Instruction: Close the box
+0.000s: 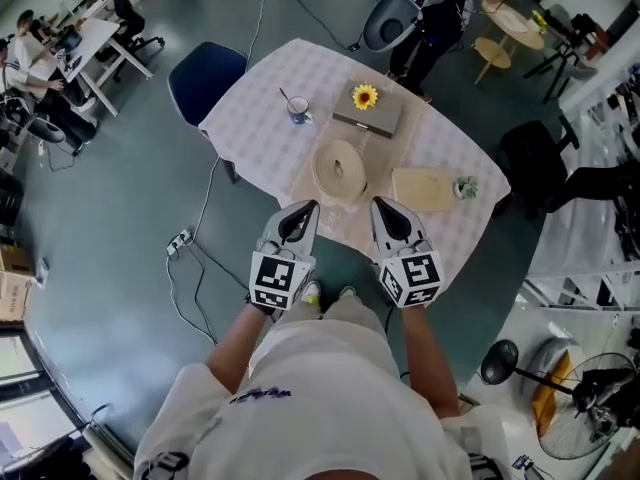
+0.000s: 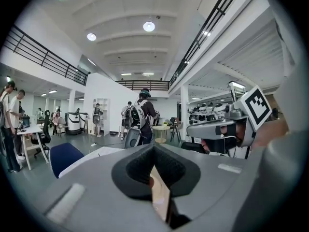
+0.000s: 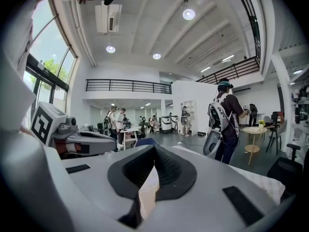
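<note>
A round beige box [image 1: 338, 171] stands near the front of a table under a pale checked cloth [image 1: 260, 118]. Behind it lies a flat grey box [image 1: 372, 118] with a sunflower [image 1: 365, 96] on top. Both grippers hover side by side above the table's near edge, short of the round box and touching nothing. My left gripper [image 1: 305, 209] [image 2: 153, 148] is shut, its tips meeting with nothing between them. Beside it, the right gripper [image 1: 383, 205] [image 3: 154, 148] is shut and empty as well. Each gripper view looks level across the hall; the boxes are hidden there.
On the table also sit a cup with a spoon [image 1: 298, 110], a pale wooden board [image 1: 425, 188] and a small plant [image 1: 466, 188]. A blue chair [image 1: 205, 76] stands at the table's left, a power strip [image 1: 180, 240] and cable lie on the floor, and a person [image 1: 440, 18] stands beyond.
</note>
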Action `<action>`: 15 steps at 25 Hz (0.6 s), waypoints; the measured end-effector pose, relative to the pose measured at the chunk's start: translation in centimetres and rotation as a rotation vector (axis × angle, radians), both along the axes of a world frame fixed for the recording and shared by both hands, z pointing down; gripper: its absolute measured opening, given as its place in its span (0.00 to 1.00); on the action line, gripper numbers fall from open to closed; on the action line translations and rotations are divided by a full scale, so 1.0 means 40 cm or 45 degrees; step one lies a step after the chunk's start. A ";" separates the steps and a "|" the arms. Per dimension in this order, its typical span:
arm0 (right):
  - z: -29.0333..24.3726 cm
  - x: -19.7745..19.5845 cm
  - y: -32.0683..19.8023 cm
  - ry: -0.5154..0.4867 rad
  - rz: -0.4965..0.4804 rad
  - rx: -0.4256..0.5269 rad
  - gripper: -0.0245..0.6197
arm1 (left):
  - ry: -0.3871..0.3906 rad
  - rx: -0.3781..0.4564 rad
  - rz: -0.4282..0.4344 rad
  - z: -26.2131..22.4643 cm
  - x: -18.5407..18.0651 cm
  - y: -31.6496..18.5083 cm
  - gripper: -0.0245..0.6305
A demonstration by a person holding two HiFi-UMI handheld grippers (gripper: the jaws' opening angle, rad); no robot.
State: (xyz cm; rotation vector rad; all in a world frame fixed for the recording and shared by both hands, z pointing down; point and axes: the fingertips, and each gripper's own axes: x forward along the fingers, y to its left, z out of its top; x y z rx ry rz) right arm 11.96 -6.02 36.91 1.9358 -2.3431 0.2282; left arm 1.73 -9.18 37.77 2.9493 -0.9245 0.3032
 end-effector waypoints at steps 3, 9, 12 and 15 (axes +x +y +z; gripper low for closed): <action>0.004 -0.006 0.002 -0.030 0.044 -0.001 0.04 | 0.005 0.009 0.019 0.001 -0.014 -0.012 0.04; 0.003 -0.028 -0.009 -0.016 0.093 -0.007 0.04 | 0.031 0.008 0.048 -0.002 -0.042 -0.042 0.04; 0.000 -0.032 -0.014 -0.001 0.113 -0.008 0.04 | 0.042 0.021 0.074 -0.006 -0.041 -0.056 0.04; 0.002 -0.029 -0.012 0.014 0.131 -0.021 0.04 | 0.076 0.017 0.101 -0.015 -0.033 -0.068 0.04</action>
